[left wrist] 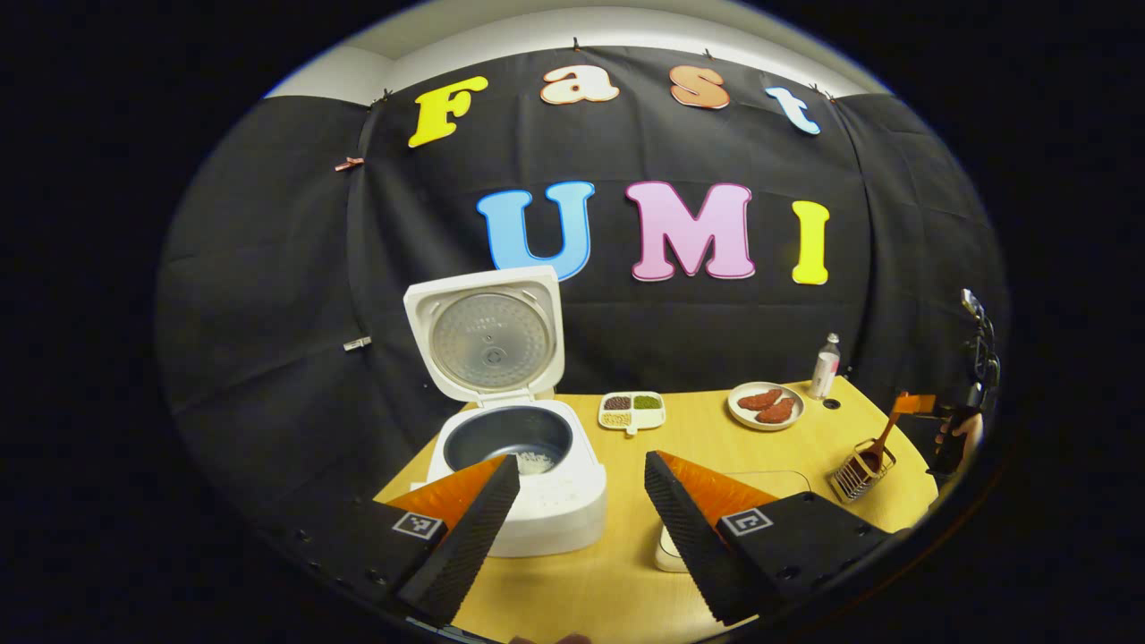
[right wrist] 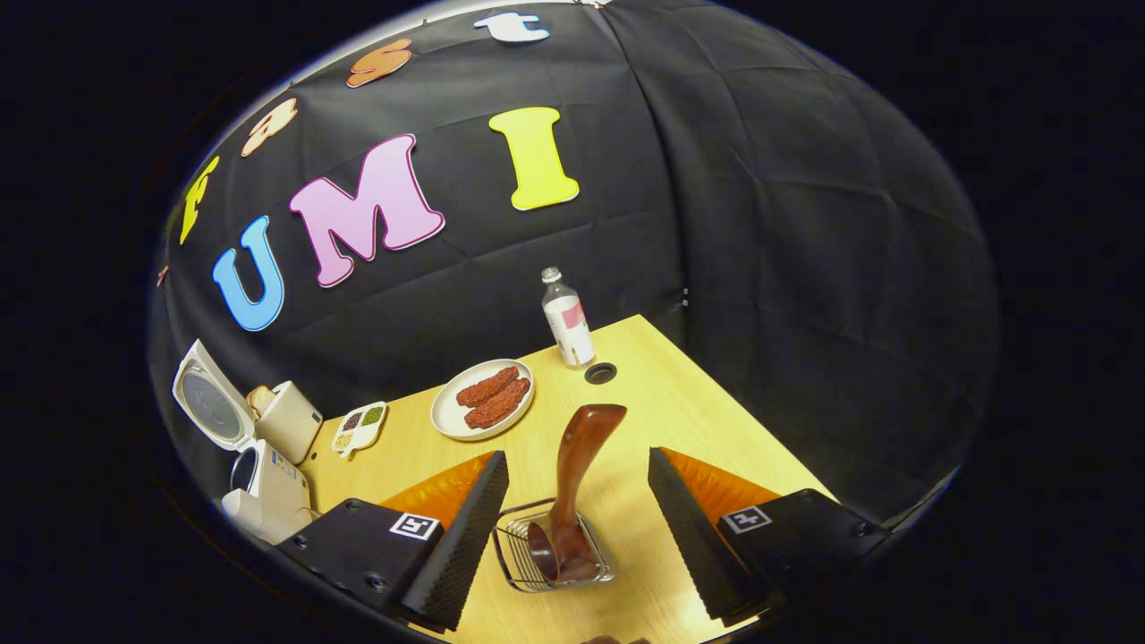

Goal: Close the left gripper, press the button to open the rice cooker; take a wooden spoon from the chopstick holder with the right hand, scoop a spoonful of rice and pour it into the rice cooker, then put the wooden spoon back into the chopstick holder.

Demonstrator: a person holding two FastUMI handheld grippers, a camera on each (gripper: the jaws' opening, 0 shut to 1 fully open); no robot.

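Rice cooker (left wrist: 519, 483) is seen standing at the table's (left wrist: 626, 581) left front corner with its lid raised upright and a little rice lying in the dark pot. The left gripper (left wrist: 581, 474) is held spread just in front of it, nothing between its fingers. The right gripper (right wrist: 579, 478) is likewise spread, with the wooden spoon (right wrist: 572, 483) standing between the fingers untouched, bowl down in the wire chopstick holder (right wrist: 550, 559). Near the table's right edge the holder is placed; bare wood is left around it. A plate (right wrist: 447, 420), a bottle (right wrist: 568, 317) and a divided dish (left wrist: 632, 411) are set along the far edge.
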